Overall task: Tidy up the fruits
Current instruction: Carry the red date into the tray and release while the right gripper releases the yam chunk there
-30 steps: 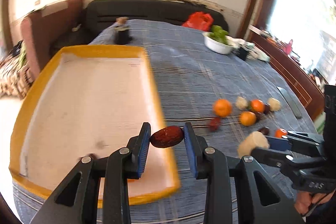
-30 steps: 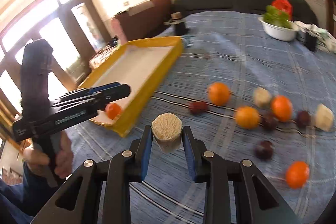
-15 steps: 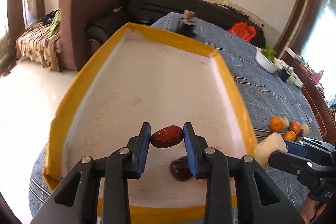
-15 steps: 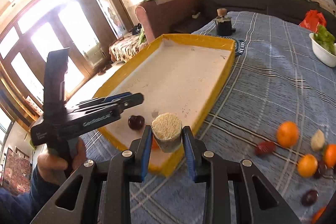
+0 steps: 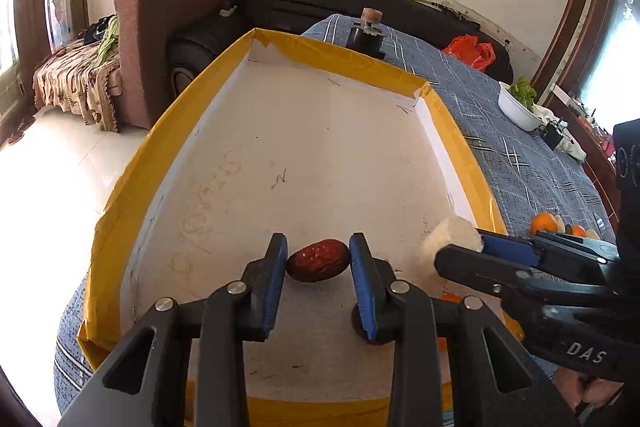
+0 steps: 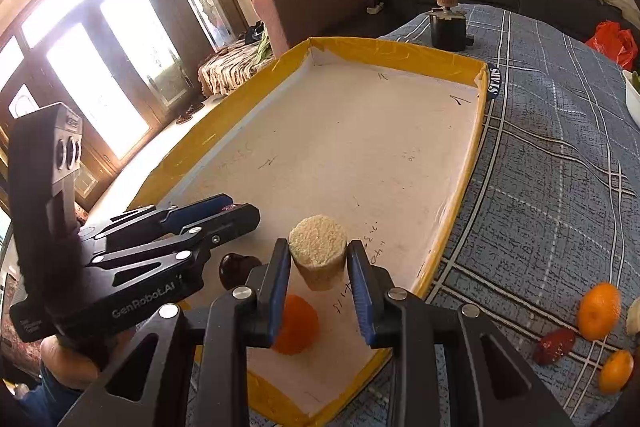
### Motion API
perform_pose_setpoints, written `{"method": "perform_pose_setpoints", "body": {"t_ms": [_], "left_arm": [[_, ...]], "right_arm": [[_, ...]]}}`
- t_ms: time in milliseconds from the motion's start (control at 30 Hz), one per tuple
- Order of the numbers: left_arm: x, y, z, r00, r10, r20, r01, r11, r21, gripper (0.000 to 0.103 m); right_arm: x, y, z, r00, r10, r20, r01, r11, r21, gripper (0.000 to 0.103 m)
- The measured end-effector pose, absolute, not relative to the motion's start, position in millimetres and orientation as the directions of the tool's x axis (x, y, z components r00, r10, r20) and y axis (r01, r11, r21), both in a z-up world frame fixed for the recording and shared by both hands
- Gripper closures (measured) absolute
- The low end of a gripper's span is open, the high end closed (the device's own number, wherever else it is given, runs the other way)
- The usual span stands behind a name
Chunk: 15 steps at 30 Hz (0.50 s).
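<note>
Left tongs (image 5: 318,263): the blue pads pinch a wrinkled red date (image 5: 318,261) end to end, and the date hangs just above the white floor of the yellow-rimmed tray (image 5: 132,187), near its front edge. Right tongs (image 6: 318,263): pressed onto a pale, rough-cut cylinder of fruit (image 6: 318,253), cut face up, held over the tray's near right corner.

Left wrist view: a dark round fruit (image 5: 356,323) lies on the tray floor, mostly hidden behind the right-hand pad. The right tongs enter from the right edge with the pale cylinder at their tip, just inside the tray's right rim. Beyond that rim, oranges (image 5: 544,223) lie on the blue checked cloth (image 5: 520,155); a white bowl of greens (image 5: 518,105) and a red bag (image 5: 468,51) stand farther back.

Right wrist view: an orange (image 6: 298,325) rests on the tray floor below the left-hand pad, and the dark fruit (image 6: 236,269) appears whole beside it; the other view shows only a sliver of this orange. The left tongs cross from the left, gripped by a hand (image 6: 68,363); the date between them is not visible here. On the cloth to the right lie another red date (image 6: 556,345) and two oranges (image 6: 598,311). A dark jar with a cork stopper (image 6: 448,23) stands beyond the tray's far rim.
</note>
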State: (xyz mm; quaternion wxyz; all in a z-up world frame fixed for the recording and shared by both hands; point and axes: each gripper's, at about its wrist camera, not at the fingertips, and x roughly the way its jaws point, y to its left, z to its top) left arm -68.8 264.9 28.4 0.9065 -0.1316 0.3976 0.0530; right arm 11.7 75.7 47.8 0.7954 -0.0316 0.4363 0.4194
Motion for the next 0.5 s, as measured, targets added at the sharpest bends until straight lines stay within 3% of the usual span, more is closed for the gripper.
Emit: {"method": "perform_pose_setpoints", "body": {"t_ms": [500], "left_arm": [[-65,257,26,0.664,0.015,-0.748,-0.185,0.972,-0.145,0.072]], "right_arm": [[-9,83,43,0.315,0.641,-0.7,-0.751,0.619,0.23,0.07]]}}
